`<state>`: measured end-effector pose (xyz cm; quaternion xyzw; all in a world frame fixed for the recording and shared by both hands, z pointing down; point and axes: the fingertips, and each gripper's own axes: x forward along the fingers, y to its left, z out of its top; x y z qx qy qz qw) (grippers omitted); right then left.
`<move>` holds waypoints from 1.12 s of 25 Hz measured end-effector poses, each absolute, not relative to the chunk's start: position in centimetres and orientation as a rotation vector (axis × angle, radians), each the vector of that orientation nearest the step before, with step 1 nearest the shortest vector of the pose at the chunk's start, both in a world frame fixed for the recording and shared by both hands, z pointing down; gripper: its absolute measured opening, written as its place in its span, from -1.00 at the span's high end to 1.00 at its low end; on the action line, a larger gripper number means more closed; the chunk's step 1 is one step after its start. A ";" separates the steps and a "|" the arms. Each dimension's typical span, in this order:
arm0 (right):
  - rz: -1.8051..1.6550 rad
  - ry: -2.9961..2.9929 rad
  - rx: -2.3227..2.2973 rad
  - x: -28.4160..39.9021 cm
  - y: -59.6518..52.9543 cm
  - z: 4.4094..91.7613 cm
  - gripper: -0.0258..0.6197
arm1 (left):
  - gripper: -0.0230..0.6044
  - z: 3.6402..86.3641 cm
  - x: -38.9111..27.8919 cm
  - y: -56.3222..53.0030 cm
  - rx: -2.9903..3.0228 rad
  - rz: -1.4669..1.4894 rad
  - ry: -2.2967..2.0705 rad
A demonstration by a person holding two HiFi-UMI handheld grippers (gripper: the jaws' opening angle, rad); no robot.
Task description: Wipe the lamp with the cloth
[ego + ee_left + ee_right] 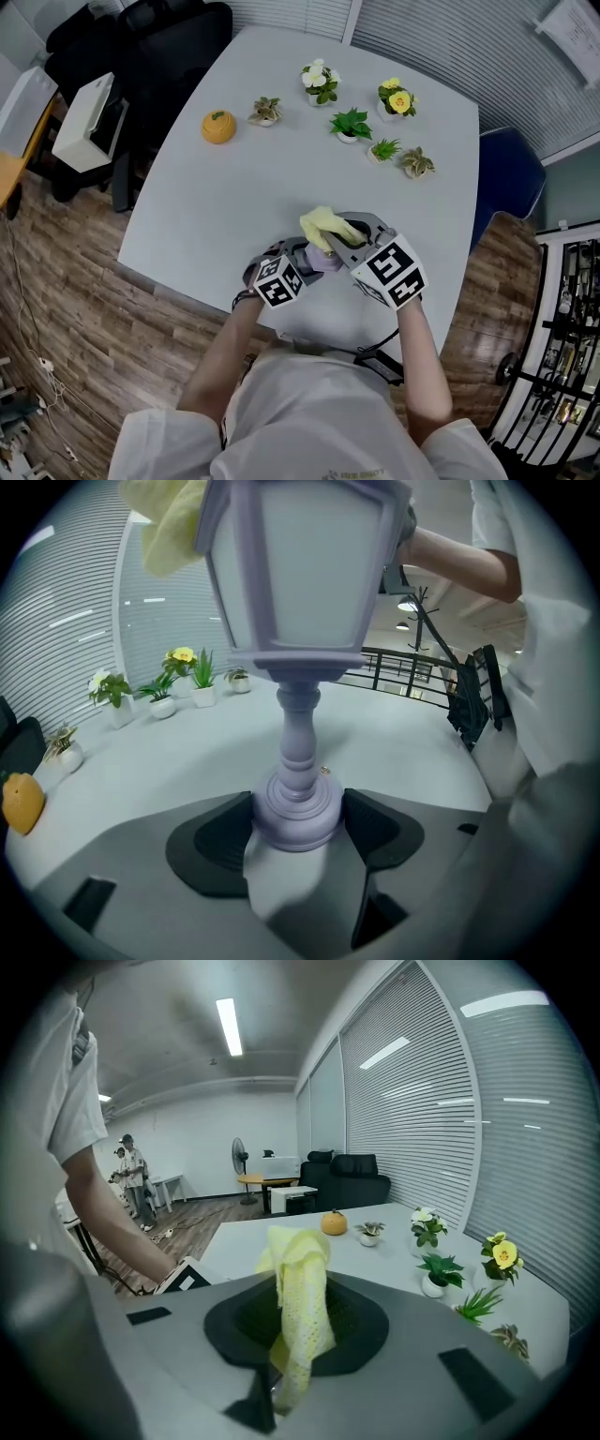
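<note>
The lavender lantern-shaped lamp (298, 611) stands upright, its round base (298, 810) clamped between the pads of my left gripper (298, 829). In the head view the lamp (325, 260) shows only partly, between my two grippers near the table's front edge. My right gripper (298, 1321) is shut on the yellow cloth (300, 1302). In the head view the cloth (323, 225) lies over the lamp's top, and in the left gripper view the cloth (169, 522) rests against the lampshade's upper left. My left gripper (292, 269) is left of the right one (354, 246).
On the white table (281, 169) an orange pumpkin ornament (218, 127) sits at the back left. Several small potted plants (351, 123) stand in a cluster toward the back right. A black chair (159, 47) and a white box (86, 117) are beyond the table's left edge.
</note>
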<state>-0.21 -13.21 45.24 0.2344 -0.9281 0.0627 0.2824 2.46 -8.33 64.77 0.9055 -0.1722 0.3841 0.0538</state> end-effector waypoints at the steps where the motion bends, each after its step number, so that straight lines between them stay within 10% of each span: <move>1: 0.163 -2.484 0.617 -0.3 -13.1 45.2 0.75 | -0.03 64.8 2.4 -8.3 2.751 1.167 -0.523; 28: -0.012 -2.441 0.588 -1.2 -9.1 44.1 0.75 | -0.04 64.9 2.5 -8.3 2.737 1.172 -0.513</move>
